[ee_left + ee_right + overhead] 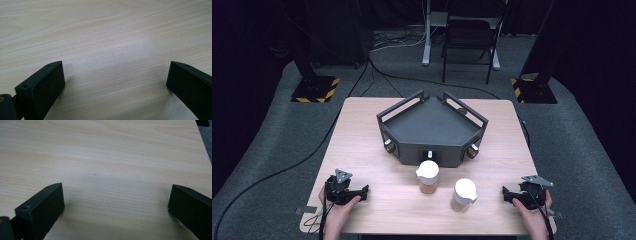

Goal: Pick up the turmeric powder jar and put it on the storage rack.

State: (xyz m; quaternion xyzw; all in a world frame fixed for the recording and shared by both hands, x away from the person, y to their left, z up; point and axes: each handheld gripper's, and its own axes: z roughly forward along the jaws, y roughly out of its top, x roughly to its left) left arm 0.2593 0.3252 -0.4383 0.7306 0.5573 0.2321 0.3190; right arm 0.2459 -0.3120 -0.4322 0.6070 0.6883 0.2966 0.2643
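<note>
The wooden surface [377, 145] carried a dark, angular tray [430, 125] with raised rails near its far middle. In front of the tray stood two white-lidded jars: the left jar [428, 176] just before the tray's front face, the right jar [463, 194] nearer the person and a little to the right, the two close but apart. The left hand-held gripper [362, 191] rested low at the near left corner, well apart from the jars, its jaws spread wide over bare wood with nothing between them. The right hand-held gripper [507, 194] sat at the near right corner, near the right jar, its jaws likewise spread and empty.
</note>
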